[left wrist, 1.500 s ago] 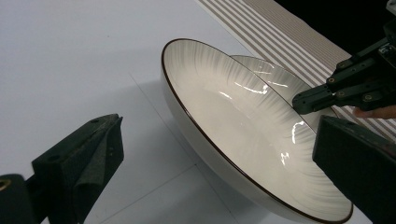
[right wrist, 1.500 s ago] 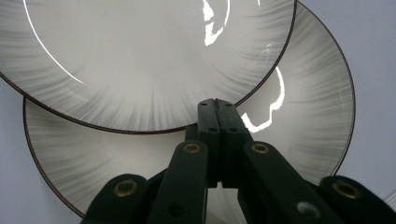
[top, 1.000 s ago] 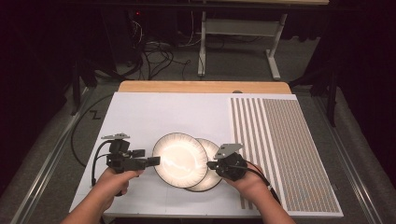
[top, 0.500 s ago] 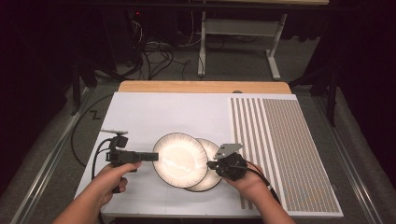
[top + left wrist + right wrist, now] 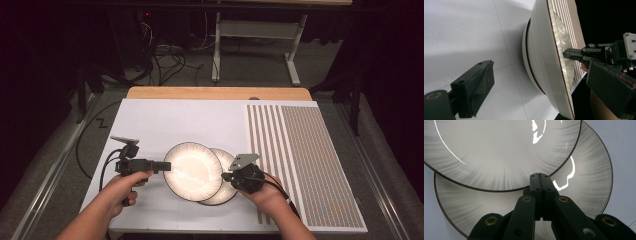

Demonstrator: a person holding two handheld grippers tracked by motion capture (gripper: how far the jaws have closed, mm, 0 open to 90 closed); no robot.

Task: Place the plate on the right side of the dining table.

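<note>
Left tool (image 5: 165, 165): held level in the person's left hand (image 5: 120, 187) at the left of the desk (image 5: 165, 120), its tips pointing right at the left rim of the upper plate; jaws wide apart and have just been closing a little; in the left gripper view the plate's rim stands between the 2 pads (image 5: 477, 87) with a gap on each side, so nothing is gripped.
Upper plate (image 5: 192, 170): white with a dark rim line, lying near the desk's front edge, just right of the left tool's tips; it overlaps the left part of the lower plate and rests tilted on it.
Lower plate (image 5: 227, 192): same pattern, partly under the upper plate, its right part bare; it lies between the upper plate and the right tool.
Right tool (image 5: 226, 176): held in the person's right hand (image 5: 265, 195), pointing left at the plates; jaws pressed fully together; in the right gripper view its tip (image 5: 540, 178) stands over the lower plate (image 5: 586, 177), right at the edge of the upper plate (image 5: 499, 152); whether it touches either plate I cannot tell; nothing is between its jaws.
Striped mat (image 5: 300, 160): covers the right part of the desk, just right of the right hand.
</note>
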